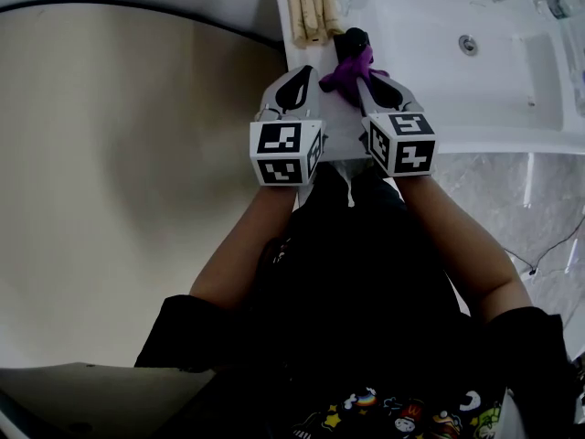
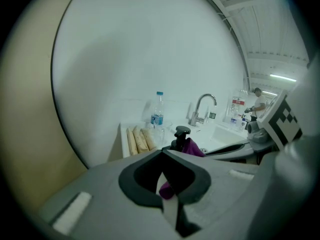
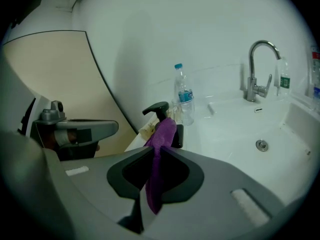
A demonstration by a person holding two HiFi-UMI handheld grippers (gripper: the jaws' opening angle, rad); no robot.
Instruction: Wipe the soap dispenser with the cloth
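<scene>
Both clamping cloth [image 3: 162, 134]: left tongs [image 2: 164, 181]; right tongs [image 3: 152, 176] | cloth against soap dispenser [image 3: 159, 109] | bottle [image 3: 184, 96] label unreadable

- Lighting softly from a ceiling strip light [image 2: 283, 77] high beyond the fingers [image 2: 100, 194], casting only faint shadows.
- Washing out pale across the sink [image 1: 512, 80] ahead of them.
- Sinking to near black behind the fingers, over the dark clothing [image 1: 366, 282].
- Bowing and vignetting at both gripper views' edges.
- Blurring nearest the lens.
</scene>
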